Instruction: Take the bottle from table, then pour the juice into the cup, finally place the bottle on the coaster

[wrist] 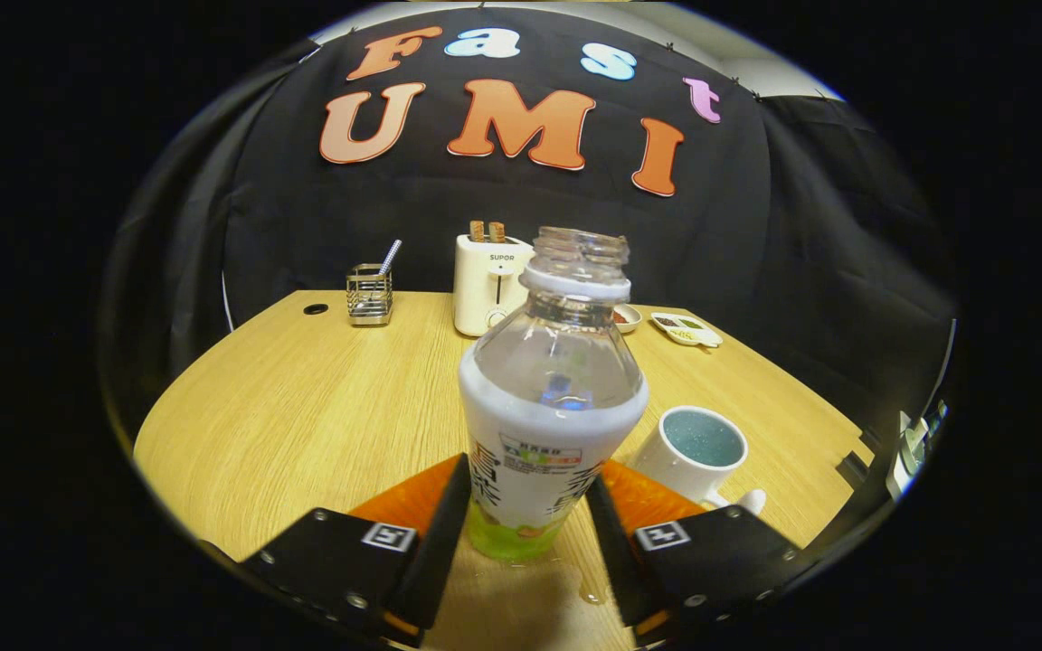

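Bottle (550,398) base hidden between gripper (525,524) fingers; whether it rests on table (304,407) or coaster (412,497) unclear. Coaster mostly covered by bottle and fingers, shape unclear. Contact of fingers (435,533) with bottle sides seems close, true pressure not certain. Cup (697,452) lower part and handle partly cut off behind right finger. Small dishes (686,329) beyond bottle too small to tell contents. Toaster (489,285) partly hidden by bottle neck. Objects at table's far right edge blurred, unidentifiable.
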Demonstrator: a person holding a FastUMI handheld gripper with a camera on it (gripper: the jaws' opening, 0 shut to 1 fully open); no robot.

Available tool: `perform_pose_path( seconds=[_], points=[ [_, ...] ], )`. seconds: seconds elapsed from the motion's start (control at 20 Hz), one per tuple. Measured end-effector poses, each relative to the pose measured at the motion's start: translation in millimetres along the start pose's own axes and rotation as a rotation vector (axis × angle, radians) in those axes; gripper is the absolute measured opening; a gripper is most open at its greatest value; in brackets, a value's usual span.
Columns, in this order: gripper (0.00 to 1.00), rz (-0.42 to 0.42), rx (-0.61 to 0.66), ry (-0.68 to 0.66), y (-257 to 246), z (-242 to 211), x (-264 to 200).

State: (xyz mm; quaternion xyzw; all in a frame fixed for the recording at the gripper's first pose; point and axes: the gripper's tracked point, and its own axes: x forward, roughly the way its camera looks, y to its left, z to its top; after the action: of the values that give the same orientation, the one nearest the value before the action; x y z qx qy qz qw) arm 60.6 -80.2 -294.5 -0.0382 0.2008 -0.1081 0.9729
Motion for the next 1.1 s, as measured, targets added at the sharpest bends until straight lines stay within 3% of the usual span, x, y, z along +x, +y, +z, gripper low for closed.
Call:
perform_pose_path(
  seconds=[0.05,0.2,0.45,1.1],
  points=[
    [0.67,0.009,0.016,-0.02,2.5,2.3,2.8],
    [0.58,0.003,0.051,-0.012,3.5,0.3,2.8],
    [0.58,0.039,0.169,-0.023,8.2,14.8,-5.0],
    [0.58,0.258,0.68,-0.036,20.7,71.2,-13.8]
  ],
)
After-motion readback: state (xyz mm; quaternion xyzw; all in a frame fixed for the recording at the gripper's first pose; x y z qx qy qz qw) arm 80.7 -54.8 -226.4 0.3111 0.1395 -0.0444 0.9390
